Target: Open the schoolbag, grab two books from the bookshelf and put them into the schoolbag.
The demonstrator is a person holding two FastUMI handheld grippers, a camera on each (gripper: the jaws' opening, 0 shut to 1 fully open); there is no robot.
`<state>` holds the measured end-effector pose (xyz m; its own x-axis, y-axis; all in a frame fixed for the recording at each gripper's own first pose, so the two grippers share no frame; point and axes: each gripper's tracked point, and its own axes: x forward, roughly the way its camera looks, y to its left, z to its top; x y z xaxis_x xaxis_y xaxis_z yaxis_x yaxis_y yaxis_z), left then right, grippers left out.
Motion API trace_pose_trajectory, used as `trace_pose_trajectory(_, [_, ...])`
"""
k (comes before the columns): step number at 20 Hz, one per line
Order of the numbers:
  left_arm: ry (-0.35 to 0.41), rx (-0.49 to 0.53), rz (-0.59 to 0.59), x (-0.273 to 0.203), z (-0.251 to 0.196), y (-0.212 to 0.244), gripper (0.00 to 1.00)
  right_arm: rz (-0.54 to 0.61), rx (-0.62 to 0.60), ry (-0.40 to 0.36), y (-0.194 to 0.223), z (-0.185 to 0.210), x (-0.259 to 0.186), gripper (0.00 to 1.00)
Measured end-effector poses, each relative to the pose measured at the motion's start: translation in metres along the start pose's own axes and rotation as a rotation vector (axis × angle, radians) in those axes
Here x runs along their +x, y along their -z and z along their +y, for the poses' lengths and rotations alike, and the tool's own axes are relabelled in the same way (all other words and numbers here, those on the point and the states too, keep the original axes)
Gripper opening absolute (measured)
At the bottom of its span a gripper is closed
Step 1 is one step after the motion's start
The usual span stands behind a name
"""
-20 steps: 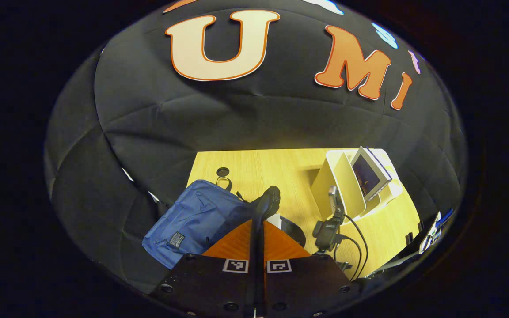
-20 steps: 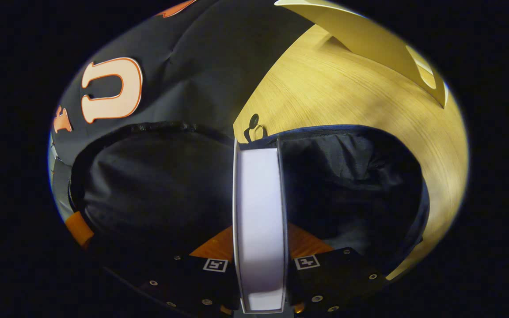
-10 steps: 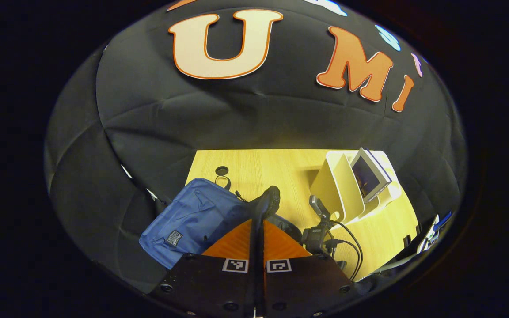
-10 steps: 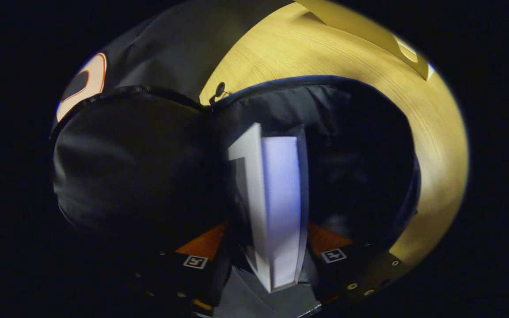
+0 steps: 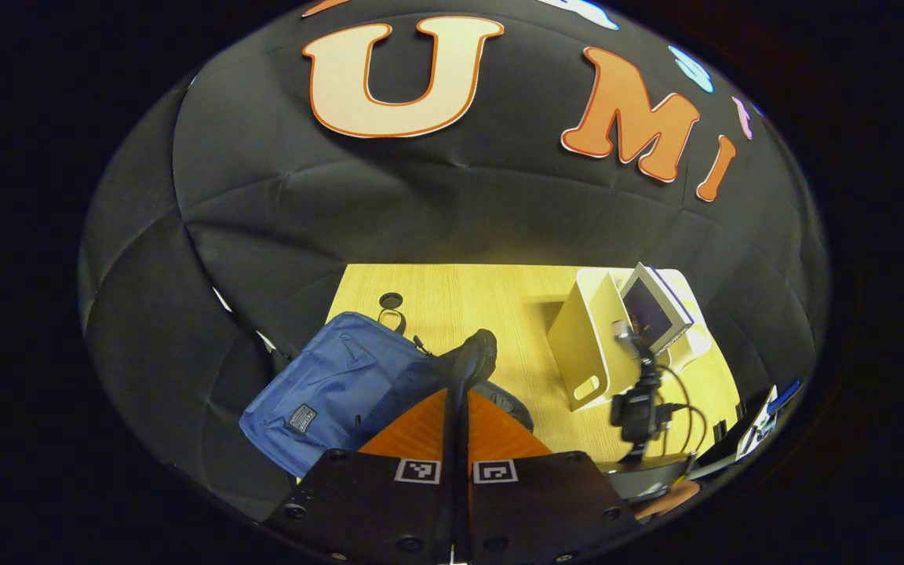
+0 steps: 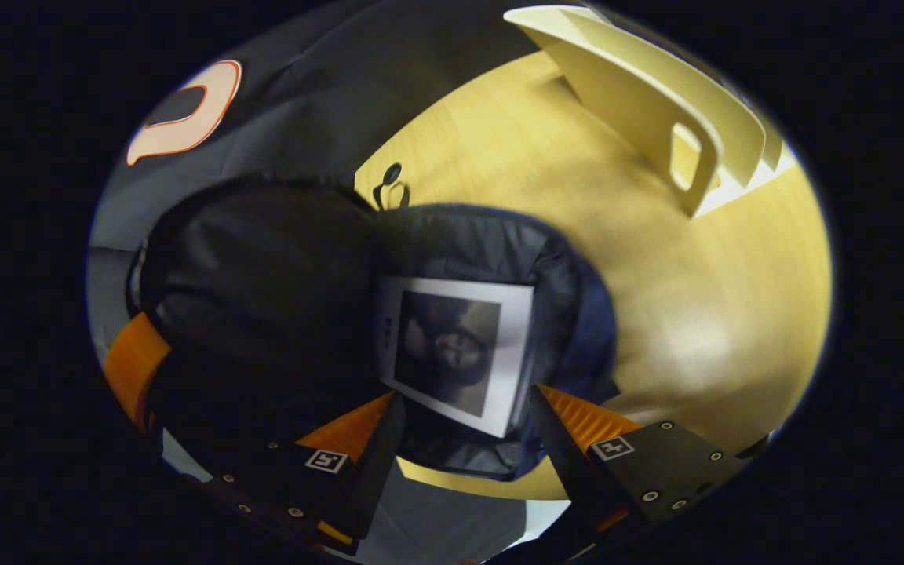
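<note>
1 book in schoolbag, 1 on bookshelf; left gripper jaws clamp flap, right gripper jaws apart.

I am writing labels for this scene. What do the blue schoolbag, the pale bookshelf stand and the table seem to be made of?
The blue schoolbag looks like matte woven fabric, with visible seams and soft folds. Its dark lining has a slight sheen, perhaps nylon. The pale cream bookshelf stand seems smooth moulded plastic, with a cut-out handle. The light yellow table shows fine wood grain, possibly laminate.

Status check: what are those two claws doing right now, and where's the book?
Left gripper shut on the bag flap, holding the bag open. Right gripper open above it. Book lies inside. Another book on the shelf. Nothing blocking.
</note>
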<state>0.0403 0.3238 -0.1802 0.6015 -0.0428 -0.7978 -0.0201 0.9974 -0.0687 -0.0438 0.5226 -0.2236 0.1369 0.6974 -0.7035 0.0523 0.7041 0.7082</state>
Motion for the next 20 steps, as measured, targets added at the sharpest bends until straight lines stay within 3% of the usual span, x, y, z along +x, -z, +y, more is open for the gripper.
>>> trace_pose_trajectory(9, [-0.01, 0.029, 0.016, 0.007, -0.004, 0.002, 0.01, -0.306, -0.167, 0.22, -0.096, -0.086, -0.124, 0.97])
trace_pose_trajectory(17, [-0.002, 0.006, 0.018, 0.013, -0.007, 0.008, 0.01, -0.341, -0.292, 0.387, -0.15, -0.148, -0.193, 0.97])
trace_pose_trajectory(20, [0.002, -0.01, 0.015, 0.014, -0.008, 0.011, 0.01, -0.397, -0.424, 0.513, -0.199, -0.167, -0.216, 0.97])
